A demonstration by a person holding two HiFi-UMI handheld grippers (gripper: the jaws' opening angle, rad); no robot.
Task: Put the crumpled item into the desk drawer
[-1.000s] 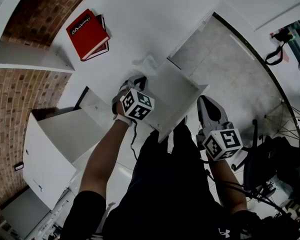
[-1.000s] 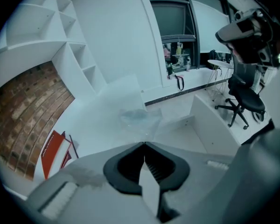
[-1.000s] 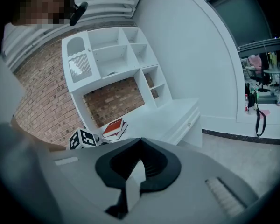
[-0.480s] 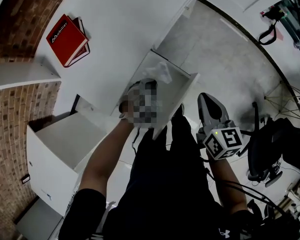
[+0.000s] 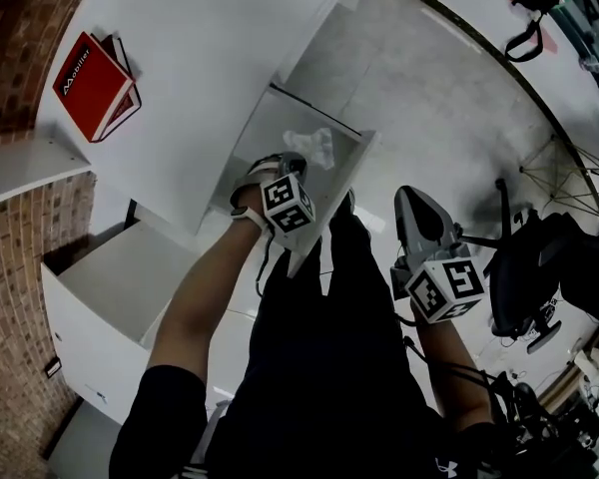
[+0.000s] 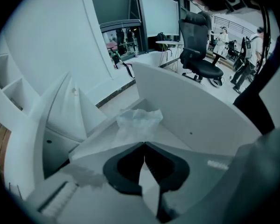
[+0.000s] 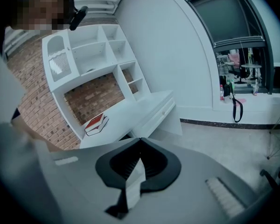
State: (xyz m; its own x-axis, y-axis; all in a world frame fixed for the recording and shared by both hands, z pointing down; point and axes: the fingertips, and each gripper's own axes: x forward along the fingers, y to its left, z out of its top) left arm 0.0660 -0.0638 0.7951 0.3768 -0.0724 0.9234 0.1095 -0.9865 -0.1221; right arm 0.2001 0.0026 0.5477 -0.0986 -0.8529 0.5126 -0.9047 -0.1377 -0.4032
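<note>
The crumpled white item (image 5: pixel 310 148) lies inside the open desk drawer (image 5: pixel 268 128). In the left gripper view the crumpled item (image 6: pixel 137 121) rests on the drawer floor just beyond my jaws, with the drawer's front panel (image 6: pixel 191 111) to its right. My left gripper (image 5: pixel 284 162) hovers over the drawer's near end, shut, with nothing between its jaws (image 6: pixel 143 144). My right gripper (image 5: pixel 411 196) hangs to the right of the drawer above the floor, shut and holding nothing (image 7: pixel 140 140).
A red book (image 5: pixel 90 83) lies on the white desk top (image 5: pixel 200 38); it also shows in the right gripper view (image 7: pixel 95 122) under a white shelf unit (image 7: pixel 93 45). A lower white compartment (image 5: pixel 110 287) stands open at left. A black office chair (image 5: pixel 529 277) stands at right.
My left gripper carried the crumpled item from the desk edge over the drawer; the item now lies in the drawer, free of the jaws. The right gripper has barely moved.
</note>
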